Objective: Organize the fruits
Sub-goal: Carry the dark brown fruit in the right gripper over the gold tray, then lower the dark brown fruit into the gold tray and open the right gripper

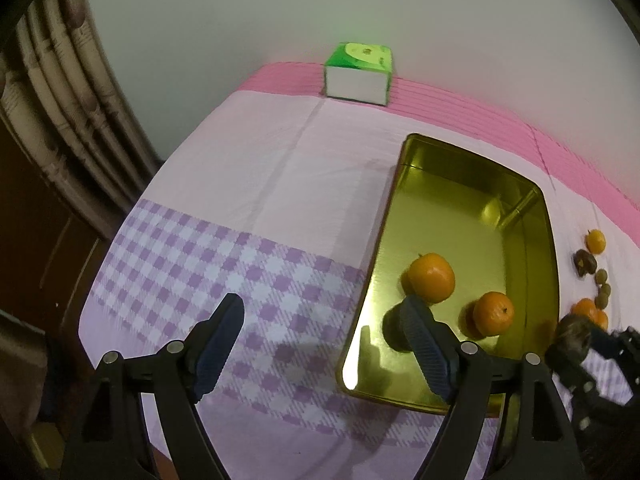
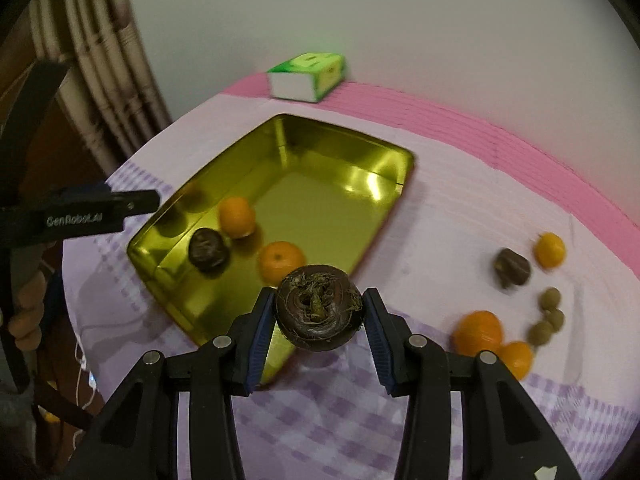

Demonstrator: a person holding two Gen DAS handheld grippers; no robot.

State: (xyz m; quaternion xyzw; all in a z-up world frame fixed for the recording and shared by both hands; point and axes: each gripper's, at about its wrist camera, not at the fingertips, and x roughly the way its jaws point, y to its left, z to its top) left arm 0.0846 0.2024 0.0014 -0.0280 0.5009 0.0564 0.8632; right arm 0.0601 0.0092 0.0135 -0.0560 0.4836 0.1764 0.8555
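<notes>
The right claw is pinching a dark brown, round fruit with a rough, fibrous top, held in the air just over the near edge of the gold tray. The left claw is spread wide with nothing between its fingers, one finger over the checked cloth and the other over the tray's near corner.

Inside the tray lie 2 oranges and another dark brown fruit close beside them. Out on the pink and purple cloth of the bench, well apart from the tray, more fruit waits: 1 small orange, 1 dark brown one just beside it, 3 small greenish balls, and 2 oranges touching each other.

A green tissue pack sits at the far edge against the wall.
</notes>
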